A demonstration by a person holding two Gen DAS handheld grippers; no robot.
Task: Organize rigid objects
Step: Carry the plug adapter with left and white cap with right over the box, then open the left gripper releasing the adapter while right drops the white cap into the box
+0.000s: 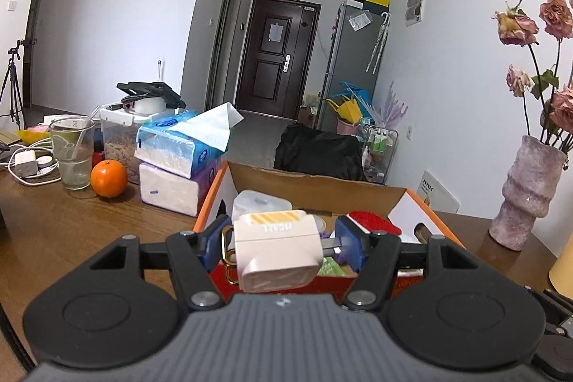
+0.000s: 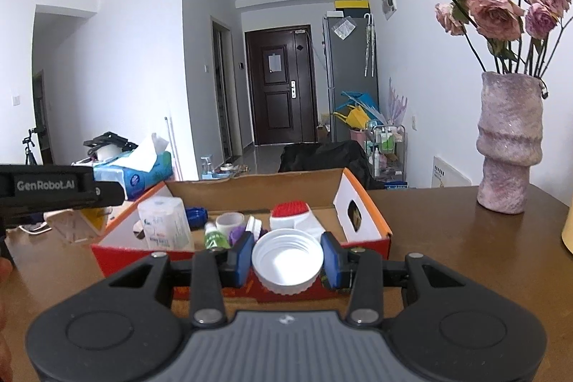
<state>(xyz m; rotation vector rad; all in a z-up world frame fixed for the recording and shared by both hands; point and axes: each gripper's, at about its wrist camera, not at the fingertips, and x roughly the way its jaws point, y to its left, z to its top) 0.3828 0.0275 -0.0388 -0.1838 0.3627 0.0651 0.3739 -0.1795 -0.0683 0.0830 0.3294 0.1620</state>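
Note:
My left gripper point(image 1: 281, 244) is shut on a cream plastic case point(image 1: 277, 249) with yellow stripes and a gold ring, held just before the near wall of an open orange-and-red cardboard box point(image 1: 322, 192). My right gripper point(image 2: 286, 256) is shut on a white screw lid point(image 2: 287, 260), held above the same box's near wall point(image 2: 143, 256). Inside the box lie a red-bristled brush point(image 2: 292, 212), a tissue pack point(image 2: 164, 224), a tape roll point(image 2: 230, 222), a green-labelled bottle point(image 2: 215, 237) and other small items. The left gripper's body point(image 2: 53, 190) shows at the right wrist view's left edge.
On the brown table point(image 1: 71, 228) stand stacked tissue packs point(image 1: 179, 160), an orange point(image 1: 108, 178), a glass with a straw point(image 1: 73, 153), a lidded container point(image 1: 121, 131) and chargers with cables point(image 1: 28, 165). A pink vase of dried roses point(image 2: 508, 145) stands right of the box.

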